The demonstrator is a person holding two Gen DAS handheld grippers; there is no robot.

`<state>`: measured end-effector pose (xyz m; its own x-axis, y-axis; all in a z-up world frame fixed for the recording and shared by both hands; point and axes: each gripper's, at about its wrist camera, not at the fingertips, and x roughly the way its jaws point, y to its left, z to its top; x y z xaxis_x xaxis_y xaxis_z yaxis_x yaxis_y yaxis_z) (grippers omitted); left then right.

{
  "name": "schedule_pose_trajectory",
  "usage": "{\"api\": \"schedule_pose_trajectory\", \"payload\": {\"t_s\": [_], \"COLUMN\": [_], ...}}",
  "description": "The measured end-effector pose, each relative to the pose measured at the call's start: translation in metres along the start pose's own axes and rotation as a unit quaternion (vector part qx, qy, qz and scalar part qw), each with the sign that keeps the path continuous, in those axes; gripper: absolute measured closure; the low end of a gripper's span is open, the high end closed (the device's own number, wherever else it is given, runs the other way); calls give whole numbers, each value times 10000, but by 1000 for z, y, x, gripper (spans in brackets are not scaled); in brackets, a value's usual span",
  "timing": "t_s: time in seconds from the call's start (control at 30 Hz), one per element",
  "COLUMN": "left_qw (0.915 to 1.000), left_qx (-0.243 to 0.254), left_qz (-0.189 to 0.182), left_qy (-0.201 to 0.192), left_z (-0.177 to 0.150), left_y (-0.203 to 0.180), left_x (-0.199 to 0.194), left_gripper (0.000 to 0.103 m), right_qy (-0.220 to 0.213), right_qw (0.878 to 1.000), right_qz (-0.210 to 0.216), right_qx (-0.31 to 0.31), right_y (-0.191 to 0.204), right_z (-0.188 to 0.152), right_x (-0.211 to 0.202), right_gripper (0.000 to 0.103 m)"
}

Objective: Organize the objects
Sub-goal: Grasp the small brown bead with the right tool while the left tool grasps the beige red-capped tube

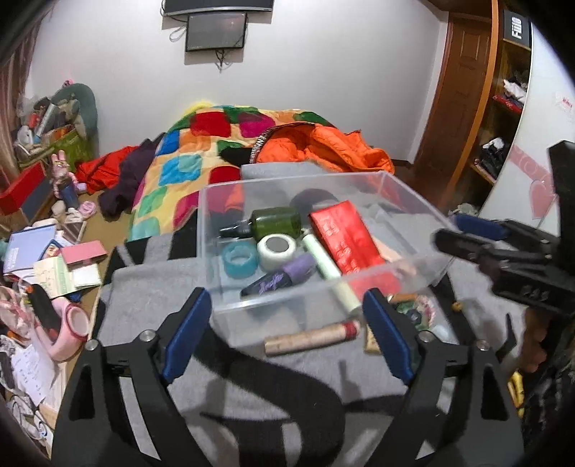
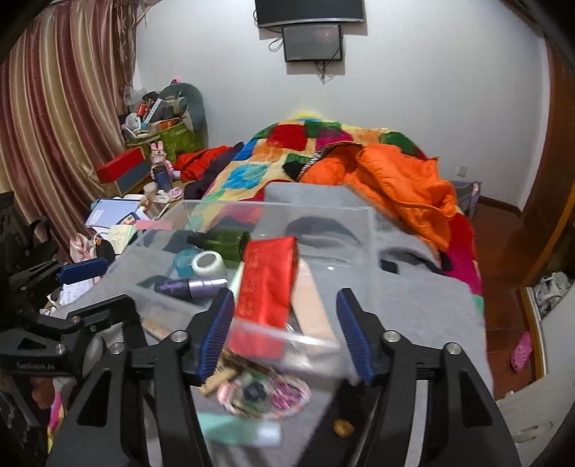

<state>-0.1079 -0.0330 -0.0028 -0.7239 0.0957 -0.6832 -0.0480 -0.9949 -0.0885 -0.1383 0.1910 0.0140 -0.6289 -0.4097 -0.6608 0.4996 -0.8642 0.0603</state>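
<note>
While both tools stand open with nothing gripped, left tool (image 1: 287, 334) and right tool (image 2: 285, 334) flank the near rim of the clear plastic bin (image 1: 323, 301) on the grey blanket (image 1: 151, 287); red packet (image 1: 341, 237) at 2 o'clock inside, green bottle (image 1: 275, 222) at 11 o'clock

White letters reading "FIND", turned on their side, stood on a black sign (image 1: 516, 24) at the top of the wooden shelf unit (image 1: 503, 107), at about one o'clock in the left wrist view. The purple tube (image 1: 278, 278) in the clear plastic bin (image 1: 230, 201) bore script lettering too blurred to read, and the gold characters on the red packet (image 1: 345, 237) could not be made out either.
</note>
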Motion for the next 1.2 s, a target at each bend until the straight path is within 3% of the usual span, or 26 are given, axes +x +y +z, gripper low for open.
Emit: {"api": "schedule_pose_trajectory", "payload": {"t_s": [0.17, 0.33, 0.57, 0.8, 0.97, 1.1, 1.2], "left_qw": [9995, 9980, 9950, 9927, 9892, 9895, 9899], "left_qx": [116, 166, 70, -333, -812, -811, -802], "left_qz": [29, 24, 181, 305, 390, 499, 490], "left_qy": [279, 610, 981, 1123, 1158, 1087, 1057], "left_z": [-19, -29, -29, -25, -26, -26, -27], "left_y": [-8, -17, -27, -27, -23, -25, -26], "left_x": [9, 29, 55, 66, 73, 73, 72], "left_gripper": [12, 10, 9, 6, 6, 6, 19], "right_qy": [62, 334, 604, 687, 768, 737, 705], "right_qw": [9990, 9977, 9963, 9969, 9967, 9969, 9970], "right_qz": [-431, -547, -525, -289, -111, -21, 48], "right_qx": [14, 237, 312, 258, 248, 271, 318], "right_y": [-15, -33, -40, -43, -42, -42, -42], "right_z": [-25, -53, -78, -87, -91, -90, -88], "right_x": [-15, -17, -7, 0, 5, 7, 10], "right_gripper": [44, 44, 44, 45, 62, 71, 80]}}
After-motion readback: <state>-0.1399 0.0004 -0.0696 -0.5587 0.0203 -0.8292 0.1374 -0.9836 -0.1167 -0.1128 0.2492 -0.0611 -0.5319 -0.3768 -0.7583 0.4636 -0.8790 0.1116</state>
